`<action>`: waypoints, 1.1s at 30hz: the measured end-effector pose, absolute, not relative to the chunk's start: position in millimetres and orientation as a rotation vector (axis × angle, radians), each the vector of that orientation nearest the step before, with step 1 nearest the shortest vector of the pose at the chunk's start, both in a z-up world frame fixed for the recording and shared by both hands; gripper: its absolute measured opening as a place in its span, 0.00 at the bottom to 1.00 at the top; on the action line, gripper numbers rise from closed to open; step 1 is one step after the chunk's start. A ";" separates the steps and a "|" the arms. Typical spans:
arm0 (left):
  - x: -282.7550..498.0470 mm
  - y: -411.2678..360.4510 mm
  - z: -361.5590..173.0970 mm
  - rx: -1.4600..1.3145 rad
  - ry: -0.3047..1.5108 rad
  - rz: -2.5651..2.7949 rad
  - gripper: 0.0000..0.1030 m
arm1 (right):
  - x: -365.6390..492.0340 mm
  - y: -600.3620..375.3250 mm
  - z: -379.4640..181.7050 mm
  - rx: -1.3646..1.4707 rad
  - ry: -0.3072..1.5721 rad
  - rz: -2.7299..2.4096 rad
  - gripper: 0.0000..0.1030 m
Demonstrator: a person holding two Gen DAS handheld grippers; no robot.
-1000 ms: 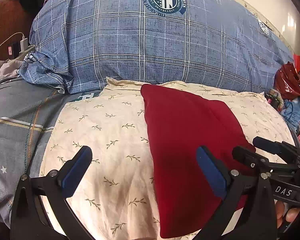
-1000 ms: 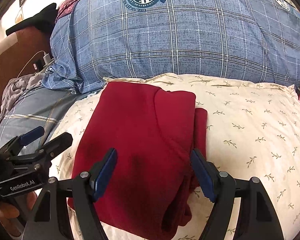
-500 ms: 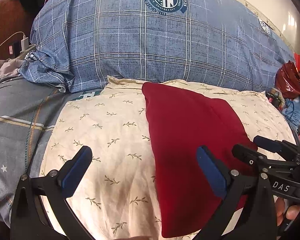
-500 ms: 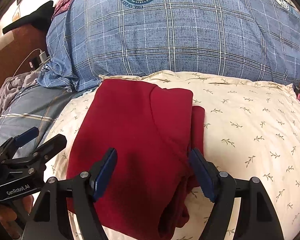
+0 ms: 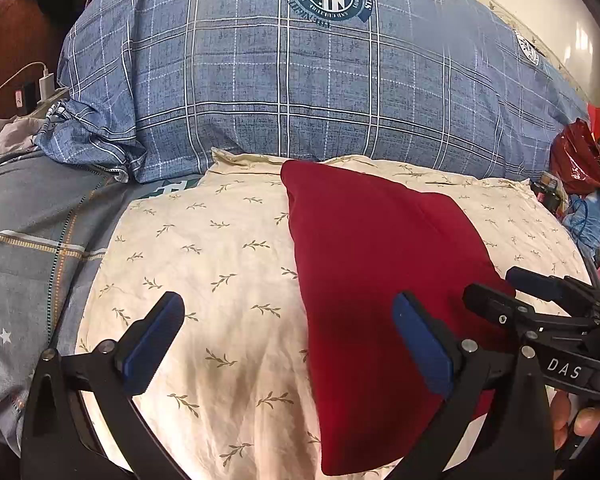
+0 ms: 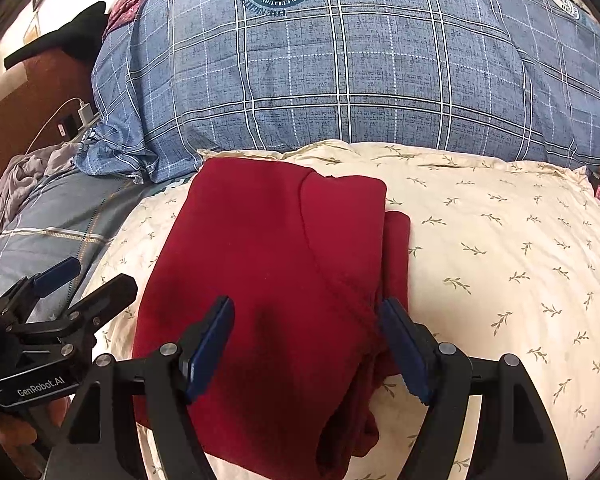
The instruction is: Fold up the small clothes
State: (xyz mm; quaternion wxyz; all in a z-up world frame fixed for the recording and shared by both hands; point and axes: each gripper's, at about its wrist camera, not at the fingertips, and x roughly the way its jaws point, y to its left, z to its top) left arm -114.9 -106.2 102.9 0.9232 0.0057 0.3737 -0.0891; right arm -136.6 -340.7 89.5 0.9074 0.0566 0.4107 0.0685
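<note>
A: Blue plaid quilt [image 5: 300,92] with a round crest print, biggest thing, bulging right behind the cream pillow [image 5: 220,280].
B: And the pillow?
A: Cream cotton, small leaf sprigs, fills the middle. Grey checked bedsheet [image 5: 28,240] on the pillow's left side, running under the quilt's edge.
B: Task item?
A: Dark red folded garment [image 6: 260,260], lying flat on the pillow, right half of it in the left wrist view, left-centre in the right wrist view. Layers stacked, a narrower strip sticking out along the garment's right edge.
B: Grippers?
A: Right gripper [image 6: 308,344] spread wide, blue pads either side of the garment's near end, over the cloth. Can't tell if the tips touch it, not pinching. Left gripper [image 5: 288,344] also spread wide, one finger over bare pillow, the other over the garment's left part, nothing clamped.
B: Each seen from the other camera?
A: Yes, both at the pillow's near edge, fingertips of a hand [image 5: 576,420] under the right one.
B: Small stuff?
A: Red plastic bag [image 5: 576,160] past the pillow's far right corner, white charger [image 5: 46,82] and cable far left of the pillow, by the quilt.
</note>
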 end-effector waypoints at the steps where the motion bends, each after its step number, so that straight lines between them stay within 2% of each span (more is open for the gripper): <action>1: -115.2 -106.3 102.7 0.013 0.767 -0.182 1.00 | -136.6 -340.8 89.4 0.120 0.847 0.141 0.75; 33: -112.9 -104.4 96.3 0.019 0.766 -0.173 1.00 | -130.9 -338.4 85.2 0.127 0.862 0.138 0.76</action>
